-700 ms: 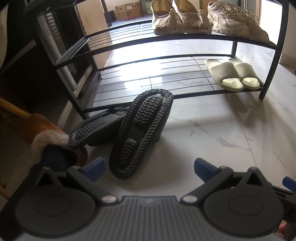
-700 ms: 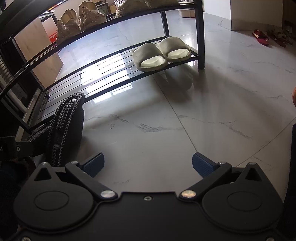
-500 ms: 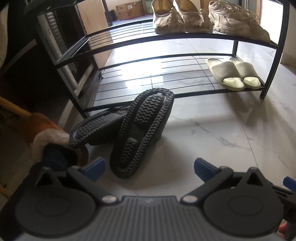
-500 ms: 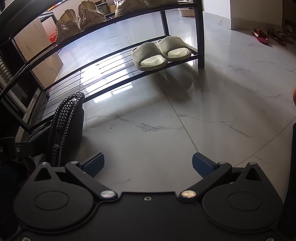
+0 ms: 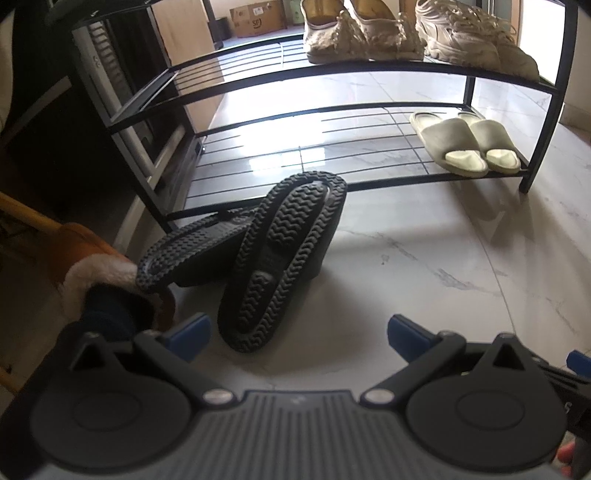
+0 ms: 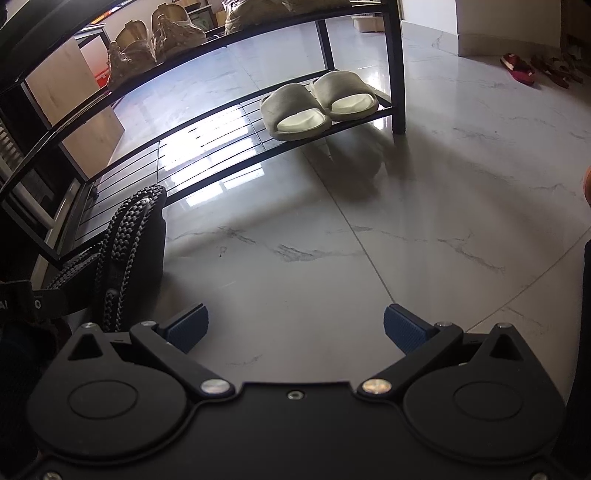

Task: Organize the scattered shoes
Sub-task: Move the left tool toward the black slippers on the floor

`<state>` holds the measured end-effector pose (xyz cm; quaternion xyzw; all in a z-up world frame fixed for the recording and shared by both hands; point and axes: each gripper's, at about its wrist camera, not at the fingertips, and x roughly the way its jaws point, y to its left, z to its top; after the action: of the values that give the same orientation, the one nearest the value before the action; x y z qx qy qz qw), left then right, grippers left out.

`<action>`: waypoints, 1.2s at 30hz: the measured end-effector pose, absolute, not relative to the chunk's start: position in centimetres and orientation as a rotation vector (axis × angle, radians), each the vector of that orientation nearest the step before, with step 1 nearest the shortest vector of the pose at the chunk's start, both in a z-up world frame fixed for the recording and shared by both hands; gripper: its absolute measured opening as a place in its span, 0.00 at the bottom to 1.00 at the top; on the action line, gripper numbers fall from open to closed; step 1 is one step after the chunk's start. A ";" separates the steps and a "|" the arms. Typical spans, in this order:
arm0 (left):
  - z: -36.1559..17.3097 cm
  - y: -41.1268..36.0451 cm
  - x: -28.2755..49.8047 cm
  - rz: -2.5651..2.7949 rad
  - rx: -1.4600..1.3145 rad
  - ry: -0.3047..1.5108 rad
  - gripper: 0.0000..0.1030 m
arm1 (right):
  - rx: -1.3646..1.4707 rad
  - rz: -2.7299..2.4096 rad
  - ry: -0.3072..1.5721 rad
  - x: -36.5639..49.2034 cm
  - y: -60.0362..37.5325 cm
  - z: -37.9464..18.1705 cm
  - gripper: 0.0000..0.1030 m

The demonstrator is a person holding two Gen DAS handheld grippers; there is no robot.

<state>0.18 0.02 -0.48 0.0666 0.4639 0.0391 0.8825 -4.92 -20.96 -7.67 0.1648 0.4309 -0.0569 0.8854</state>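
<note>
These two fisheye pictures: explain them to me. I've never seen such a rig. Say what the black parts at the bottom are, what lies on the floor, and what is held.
A person holds a two-finger tool in each hand, with a camera looking along its fingers. One picture shows the left gripper, the other the right gripper; both are open and hold nothing. Two black sandals lie soles-up on the floor in front of a shoe rack. Pale slippers sit on its lower shelf, and beige shoes on the upper one.

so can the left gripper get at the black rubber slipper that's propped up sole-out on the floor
Probably yes. The left gripper is open, and the black ridged-sole rubber slipper stands just ahead of its left finger with bare marble floor between. Its black twin leans alongside, which may crowd that side.
</note>
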 end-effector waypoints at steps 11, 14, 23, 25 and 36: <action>-0.5 0.2 0.1 0.081 0.140 0.971 0.99 | 0.352 -0.119 0.900 -4.9 -21.2 -7.8 1.00; -0.6 0.3 0.1 0.079 0.139 0.975 0.99 | 0.355 -0.117 0.901 -4.9 -21.2 -7.8 1.00; -0.7 0.4 0.2 0.083 0.140 0.985 0.99 | 0.363 -0.113 0.905 -4.9 -21.3 -8.1 1.00; -0.8 0.4 0.2 0.084 0.141 0.987 0.99 | 0.366 -0.114 0.906 -4.9 -21.4 -8.2 1.00; -1.1 0.2 0.2 0.082 0.155 0.993 0.99 | 0.381 -0.118 0.911 -5.0 -21.8 -8.5 1.00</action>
<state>0.22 0.21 -1.08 0.0744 0.4758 0.0395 0.8755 -5.01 -21.76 -8.46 0.1828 0.4368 -0.0564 0.8790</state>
